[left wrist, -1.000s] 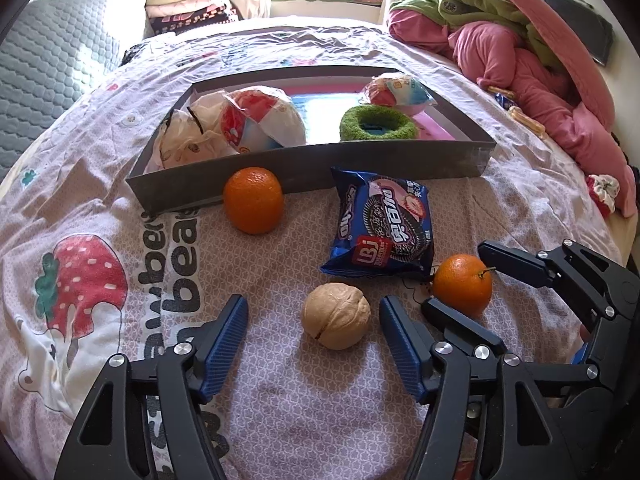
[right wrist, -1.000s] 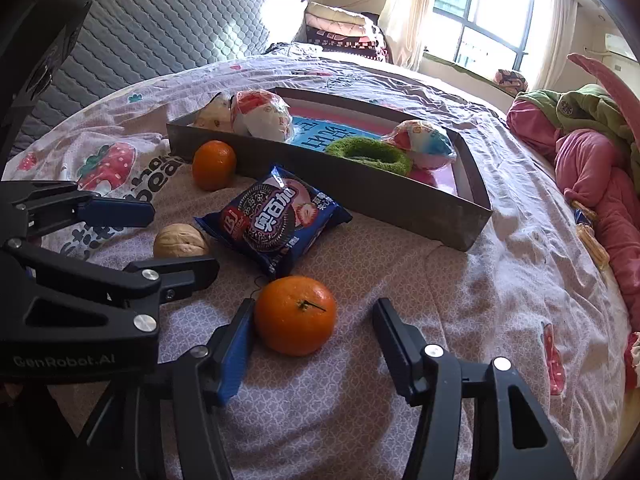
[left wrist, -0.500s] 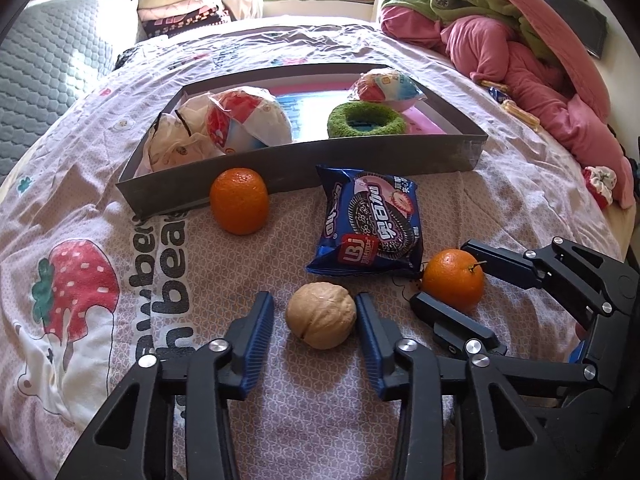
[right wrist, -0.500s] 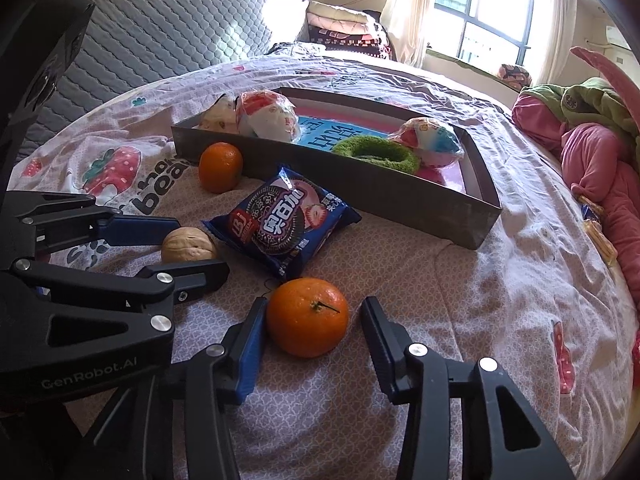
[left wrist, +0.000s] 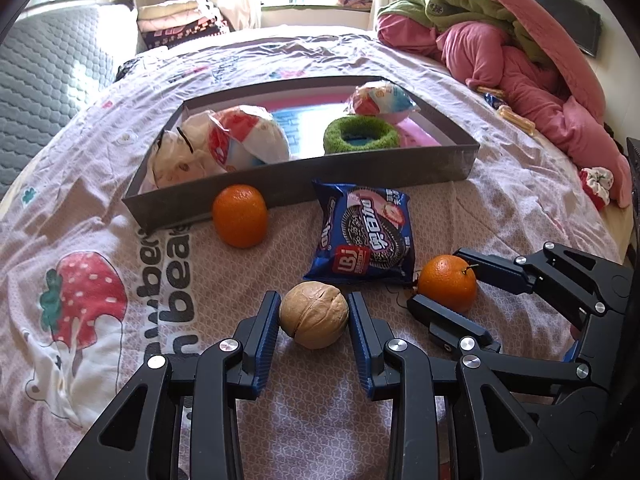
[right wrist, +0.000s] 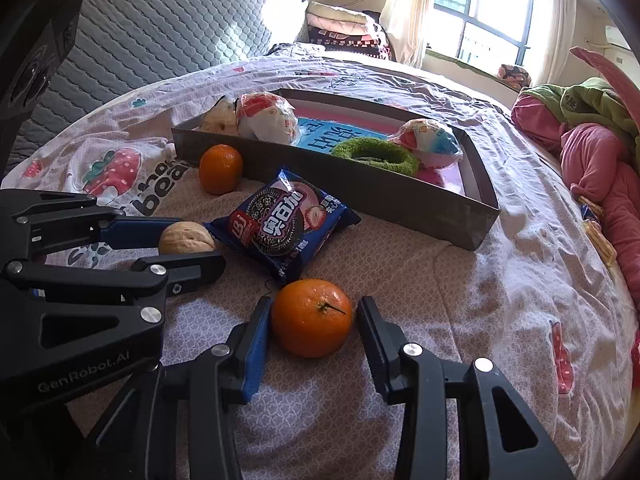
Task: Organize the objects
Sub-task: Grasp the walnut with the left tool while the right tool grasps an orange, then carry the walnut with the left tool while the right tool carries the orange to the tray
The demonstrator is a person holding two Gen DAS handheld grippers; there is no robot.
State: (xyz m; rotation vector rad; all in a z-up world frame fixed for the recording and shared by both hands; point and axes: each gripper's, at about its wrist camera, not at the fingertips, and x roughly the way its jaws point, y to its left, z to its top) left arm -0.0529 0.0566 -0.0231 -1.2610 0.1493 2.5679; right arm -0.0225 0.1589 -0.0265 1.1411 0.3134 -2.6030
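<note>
My left gripper point(left wrist: 314, 320) is shut on a walnut point(left wrist: 314, 314) that rests on the bedspread; both pads touch its sides. It also shows in the right wrist view point(right wrist: 186, 239). My right gripper point(right wrist: 312, 326) straddles an orange point(right wrist: 312, 322); the left pad touches it and a thin gap shows at the right finger point(right wrist: 374, 332). That orange also shows in the left wrist view point(left wrist: 447, 282). A blue cookie packet point(left wrist: 366, 236) lies between them. A second orange point(left wrist: 239, 221) sits against the grey tray point(left wrist: 360, 172).
The tray holds two wrapped snack bags point(left wrist: 248, 142), a pale bag point(left wrist: 176, 160) and a green ring point(left wrist: 360, 136). Pink and green bedding point(left wrist: 520, 60) is piled at the right. A grey quilted headboard point(right wrist: 160, 28) stands at the left.
Both grippers have closed in: the left from wide open onto the walnut, the right narrowing around the orange. Both have moved slightly forward.
</note>
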